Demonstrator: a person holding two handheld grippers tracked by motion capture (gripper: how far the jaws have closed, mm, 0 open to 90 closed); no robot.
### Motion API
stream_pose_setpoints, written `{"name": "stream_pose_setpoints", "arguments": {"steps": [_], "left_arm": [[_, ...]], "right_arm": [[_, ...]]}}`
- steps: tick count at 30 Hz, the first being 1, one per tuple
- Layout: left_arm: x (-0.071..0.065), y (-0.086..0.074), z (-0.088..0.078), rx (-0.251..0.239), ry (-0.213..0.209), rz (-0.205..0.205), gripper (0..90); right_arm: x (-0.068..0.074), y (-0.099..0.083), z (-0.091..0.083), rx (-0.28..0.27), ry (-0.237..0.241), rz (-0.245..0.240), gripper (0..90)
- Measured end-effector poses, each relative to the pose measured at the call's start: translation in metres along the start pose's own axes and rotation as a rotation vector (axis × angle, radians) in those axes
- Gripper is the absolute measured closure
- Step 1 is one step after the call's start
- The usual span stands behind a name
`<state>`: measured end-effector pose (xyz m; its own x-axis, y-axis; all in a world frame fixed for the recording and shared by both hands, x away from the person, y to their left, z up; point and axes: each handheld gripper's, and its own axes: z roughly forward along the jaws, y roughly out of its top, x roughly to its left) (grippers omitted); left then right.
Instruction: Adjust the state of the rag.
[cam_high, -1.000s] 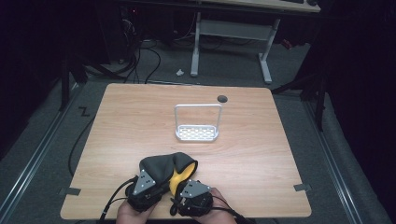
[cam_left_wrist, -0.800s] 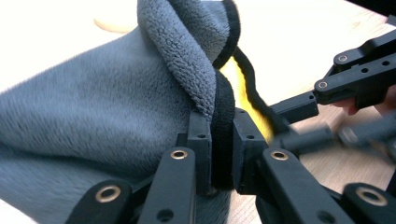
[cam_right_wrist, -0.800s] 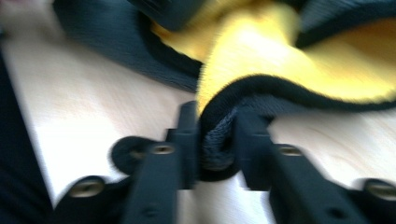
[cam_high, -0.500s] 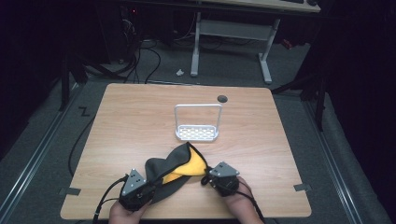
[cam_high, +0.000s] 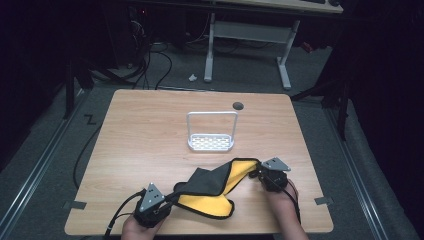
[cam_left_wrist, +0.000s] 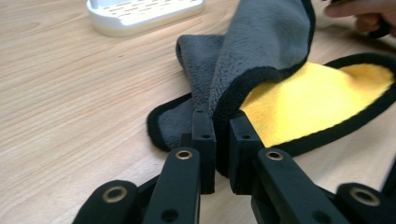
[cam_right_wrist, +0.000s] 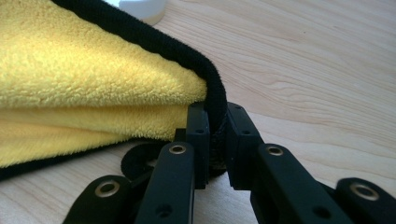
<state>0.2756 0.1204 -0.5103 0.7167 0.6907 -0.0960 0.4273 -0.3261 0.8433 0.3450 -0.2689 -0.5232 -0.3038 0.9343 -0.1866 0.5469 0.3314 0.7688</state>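
A cloth (cam_high: 210, 187), grey on one side and yellow on the other with a black hem, lies stretched across the table's near edge. My left gripper (cam_high: 169, 199) holds its left corner: in the left gripper view the jaws (cam_left_wrist: 222, 126) pinch the black hem of the cloth (cam_left_wrist: 261, 51). My right gripper (cam_high: 258, 173) holds the right corner, and in the right gripper view the jaws (cam_right_wrist: 217, 116) clamp the hem of the cloth (cam_right_wrist: 84, 70), folded yellow side out. Both pairs of jaws have just been closing with the cloth between them.
A white slotted rack (cam_high: 211, 142) with a tall wire handle stands mid-table behind the cloth, also seen at rack (cam_left_wrist: 140, 14). A dark round hole (cam_high: 238, 105) sits near the far edge of the wooden table (cam_high: 140, 125). Desk legs and cables lie on the floor beyond.
My right gripper has swung out to the right from beside the left one, shutting on the cloth's corner and pulling the bunched cloth out wide. The left hand has stayed put.
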Motion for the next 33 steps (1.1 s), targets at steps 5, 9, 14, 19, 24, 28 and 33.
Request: {"name": "stream_pose_setpoints", "arguments": {"steps": [5,9,14,19,24,28,33], "left_arm": [[0.016,-0.003,-0.003,-0.005,0.046,-0.036,83.0],[0.036,-0.008,-0.005,0.007,0.082,-0.088,82.4],[0.054,-0.015,-0.006,0.037,0.142,-0.13,74.4],[0.045,-0.01,-0.013,0.004,0.156,-0.098,59.3],[0.028,-0.004,-0.022,-0.032,0.174,-0.062,49.3],[0.015,-0.001,-0.025,-0.054,0.091,-0.079,48.3],[-0.011,0.003,-0.013,-0.039,-0.016,-0.047,47.2]], "right_arm": [[0.009,0.003,-0.005,-0.015,0.024,-0.015,64.9],[0.014,0.007,-0.012,-0.041,0.082,0.021,55.4],[0.028,0.012,-0.026,-0.088,0.115,-0.007,53.1],[0.05,0.019,-0.045,-0.148,0.136,-0.069,51.6],[0.065,0.022,-0.051,-0.161,0.18,-0.087,51.1],[0.072,0.021,-0.049,-0.146,0.201,-0.102,51.4],[0.074,0.02,-0.046,-0.135,0.215,-0.101,51.5]]}}
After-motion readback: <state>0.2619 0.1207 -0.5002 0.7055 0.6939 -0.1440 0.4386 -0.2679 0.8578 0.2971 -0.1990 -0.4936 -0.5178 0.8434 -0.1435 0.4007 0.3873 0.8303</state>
